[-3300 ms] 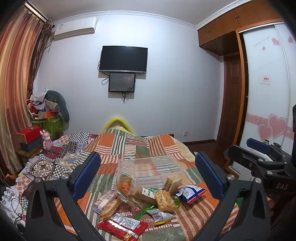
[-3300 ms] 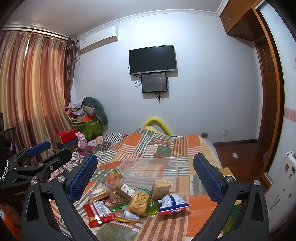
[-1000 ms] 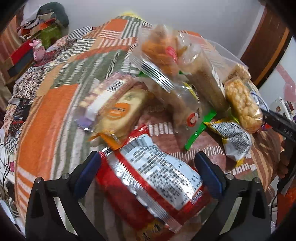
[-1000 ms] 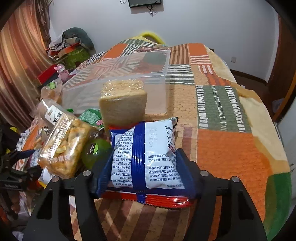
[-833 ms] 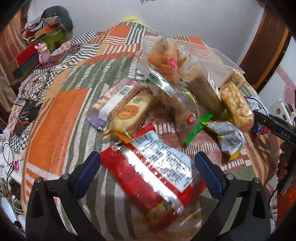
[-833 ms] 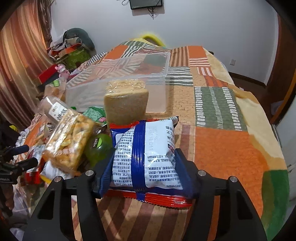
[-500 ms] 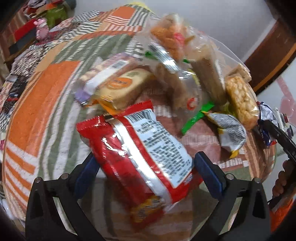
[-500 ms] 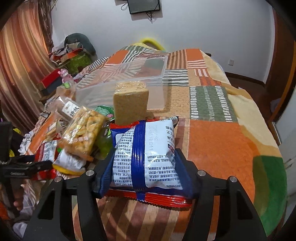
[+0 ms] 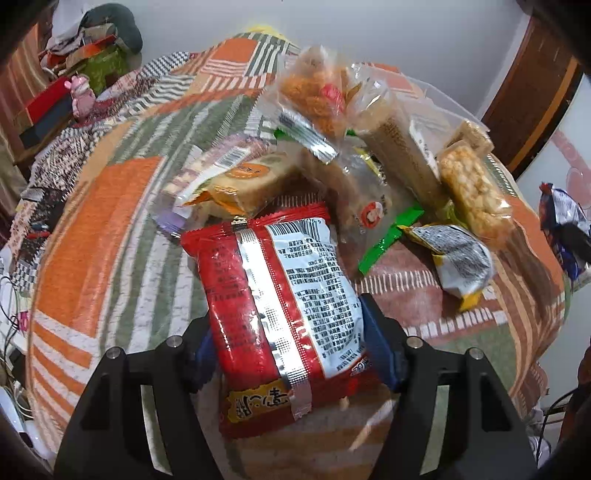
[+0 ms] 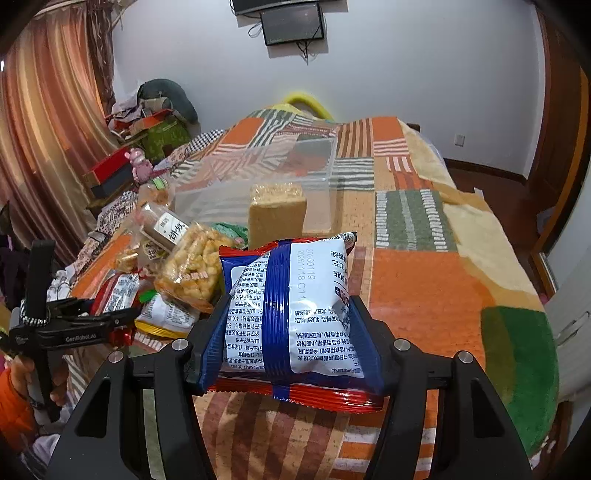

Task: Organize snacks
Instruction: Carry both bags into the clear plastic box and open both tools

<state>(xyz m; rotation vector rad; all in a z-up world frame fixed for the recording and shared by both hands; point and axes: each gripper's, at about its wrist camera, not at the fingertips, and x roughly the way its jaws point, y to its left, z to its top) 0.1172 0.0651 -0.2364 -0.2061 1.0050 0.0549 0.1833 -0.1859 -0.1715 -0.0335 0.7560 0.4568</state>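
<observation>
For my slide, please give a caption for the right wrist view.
Right tongs grip blue snack packet before clear bin.

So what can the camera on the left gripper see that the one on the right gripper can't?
Only the left wrist view shows the left gripper up close, shut on the red packet, plus a green wrapper lying flat on the bedspread.

Only the right wrist view shows the clear plastic box, the small screen on the wall, and the right gripper shut on the blue packet.

Both show the puffed rice bar and the pink toy.
</observation>
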